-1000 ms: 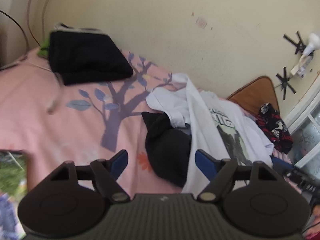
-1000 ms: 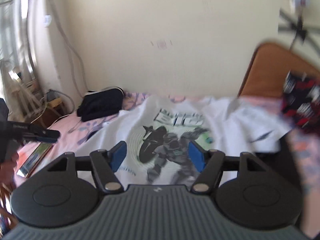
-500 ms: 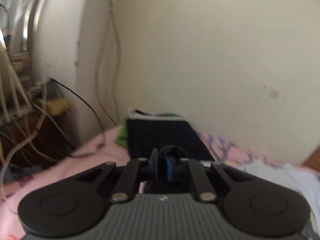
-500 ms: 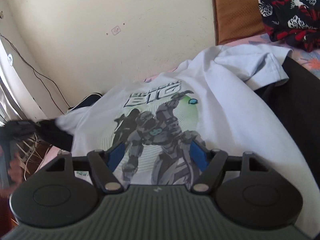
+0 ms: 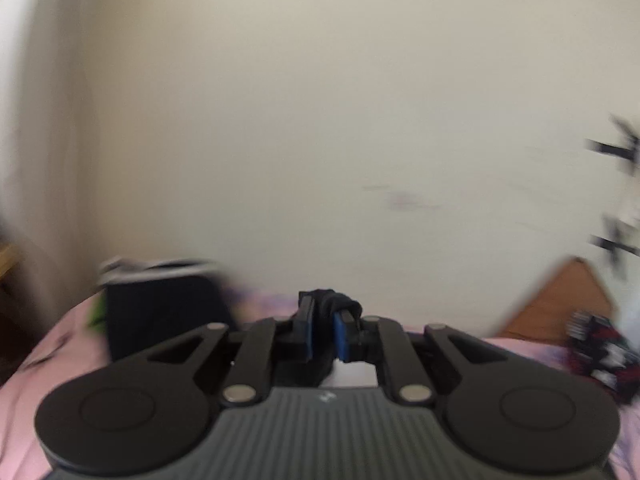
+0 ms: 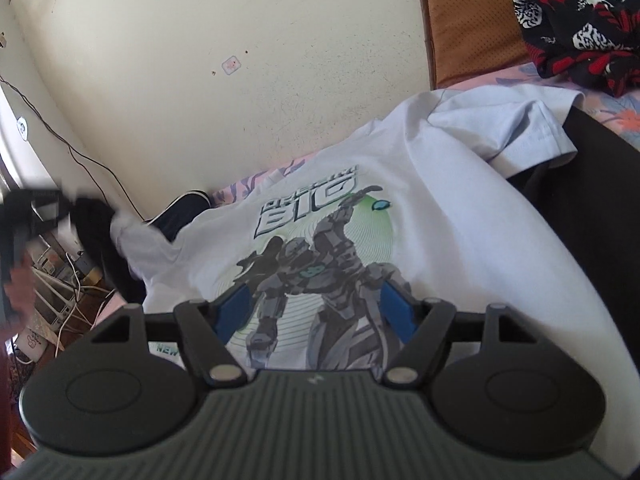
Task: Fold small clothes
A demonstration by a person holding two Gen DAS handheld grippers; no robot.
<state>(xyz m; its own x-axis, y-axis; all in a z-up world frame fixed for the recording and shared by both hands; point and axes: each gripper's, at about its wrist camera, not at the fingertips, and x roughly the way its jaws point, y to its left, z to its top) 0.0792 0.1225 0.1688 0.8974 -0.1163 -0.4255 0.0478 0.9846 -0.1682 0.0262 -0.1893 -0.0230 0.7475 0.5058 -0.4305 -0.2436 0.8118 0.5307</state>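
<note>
My left gripper (image 5: 326,312) pinches a bunch of black cloth (image 5: 334,300) between its blue pads, and its jaws are opening slightly. Seen in the right wrist view, that left gripper (image 6: 44,204) is raised at the far left, with the black garment (image 6: 96,236) hanging from it. A corner of the white printed T-shirt (image 6: 400,220) is drawn up beside it. The shirt lies spread on the pink bed. My right gripper (image 6: 316,304) hovers open just over the shirt's robot print, with nothing between its fingers.
Another black garment (image 6: 600,200) lies under the shirt's right side. A red, white and black patterned cloth (image 6: 580,20) rests on a brown cushion (image 6: 468,20). A folded dark stack (image 5: 160,312) sits by the wall. Cables (image 6: 68,280) hang off the bed's left.
The left gripper shut on the black garment and rose with it, its view swinging up to the wall. The right gripper rolled, sank slightly over the shirt and stayed open.
</note>
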